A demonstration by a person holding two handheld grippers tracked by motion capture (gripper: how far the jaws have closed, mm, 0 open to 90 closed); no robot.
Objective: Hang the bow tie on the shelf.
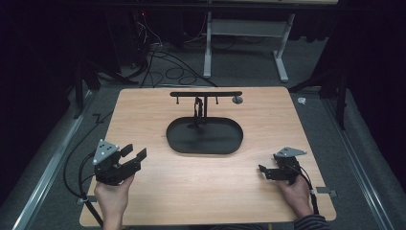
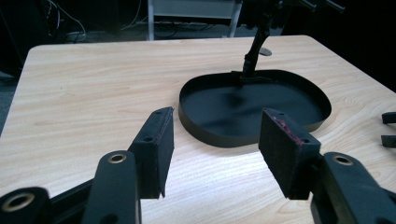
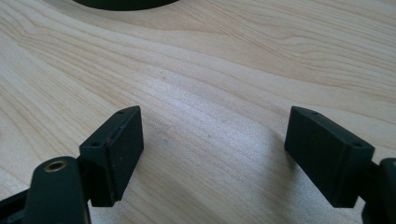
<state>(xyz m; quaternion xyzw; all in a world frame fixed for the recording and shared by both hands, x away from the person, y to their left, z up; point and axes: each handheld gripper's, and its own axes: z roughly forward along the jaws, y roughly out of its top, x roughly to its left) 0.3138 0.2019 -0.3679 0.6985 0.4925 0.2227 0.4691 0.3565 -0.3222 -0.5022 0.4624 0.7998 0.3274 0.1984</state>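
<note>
A black oval tray lies in the middle of the wooden table, with a black T-shaped stand rising from its far edge. My left gripper is held open near the table's front left, its jaws pointing toward the tray with nothing between them. My right gripper is open low over the bare wood at the front right, empty between the jaws. The tray's rim shows at the top of the right gripper view.
A small round grey disc lies on the table just right of the stand. Beyond the far edge are cables on the floor and a white table frame. Black tripod legs stand at both sides.
</note>
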